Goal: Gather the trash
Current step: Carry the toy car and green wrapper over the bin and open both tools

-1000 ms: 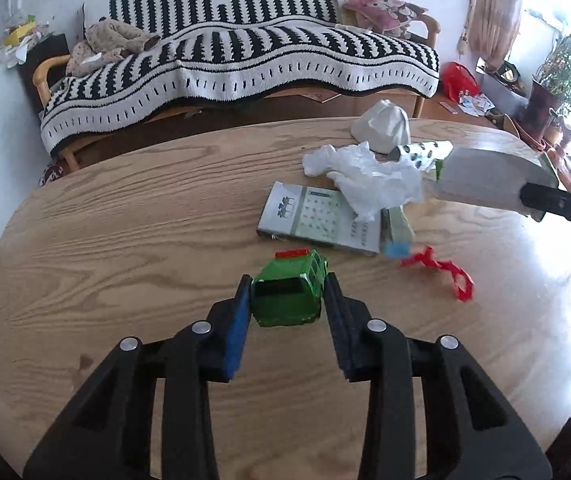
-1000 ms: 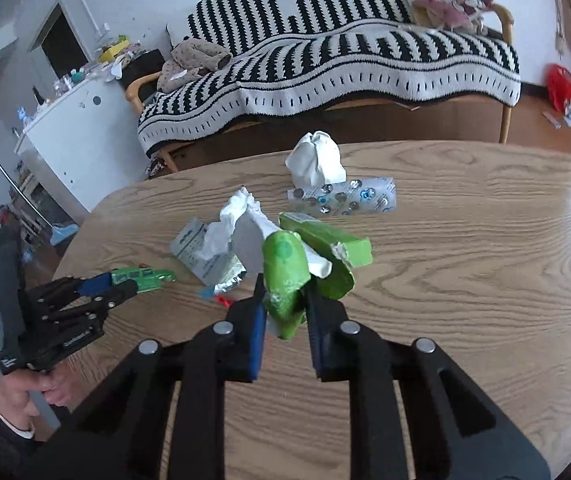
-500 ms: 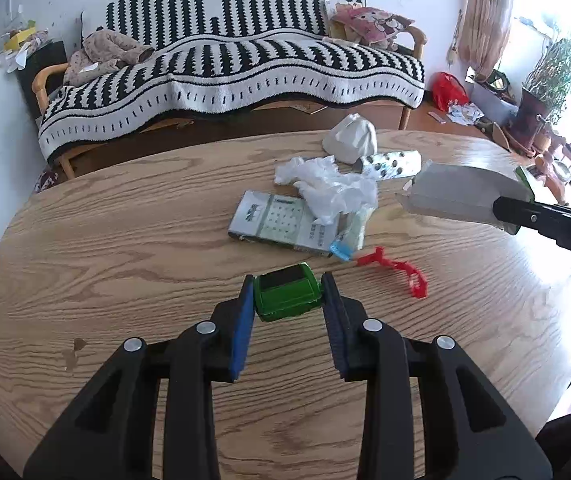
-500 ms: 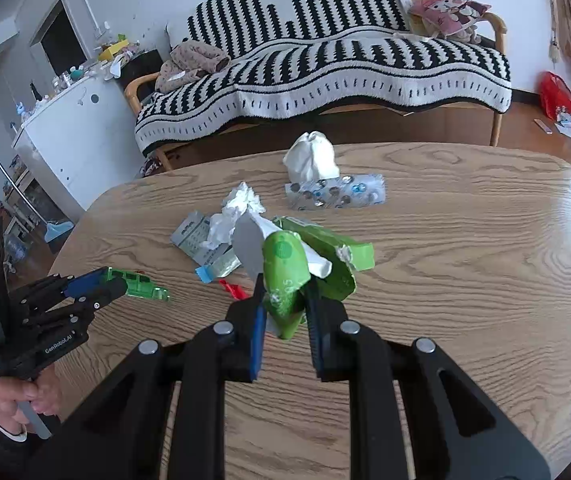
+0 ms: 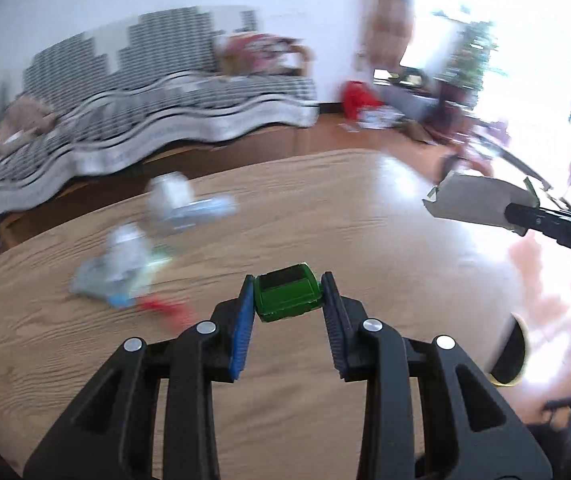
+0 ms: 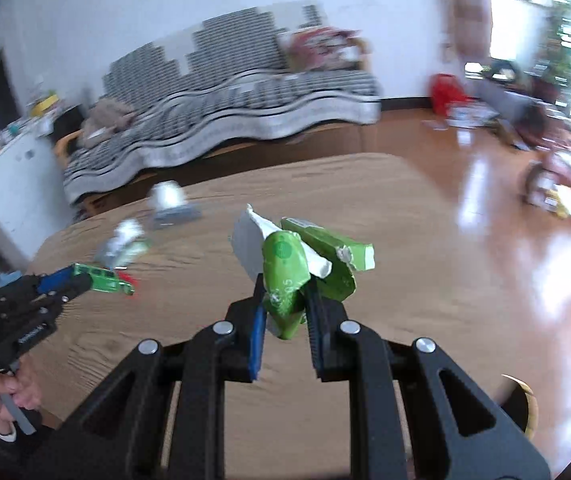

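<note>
My left gripper [image 5: 287, 296] is shut on a small flattened green carton [image 5: 287, 297] and holds it above the round wooden table [image 5: 305, 208]. It shows from the side in the right wrist view [image 6: 103, 278]. My right gripper [image 6: 285, 304] is shut on a crumpled green and grey carton [image 6: 289, 264], held above the table; it appears at the right of the left wrist view [image 5: 481, 202]. More trash lies on the table at the left: a blurred heap of white tissue and wrappers [image 5: 125, 272], a red scrap [image 5: 165, 308] and a white wad [image 5: 171, 196].
A sofa with a striped blanket [image 5: 145, 112] stands behind the table. Clutter and a plant [image 5: 469, 60] are on the floor at the right. A round yellow-rimmed container [image 5: 511, 356] sits low beyond the table's right edge.
Both grippers have swung to the right with their cartons still held. The trash heap has slid to the left of the views, and the floor at the right has come into sight.
</note>
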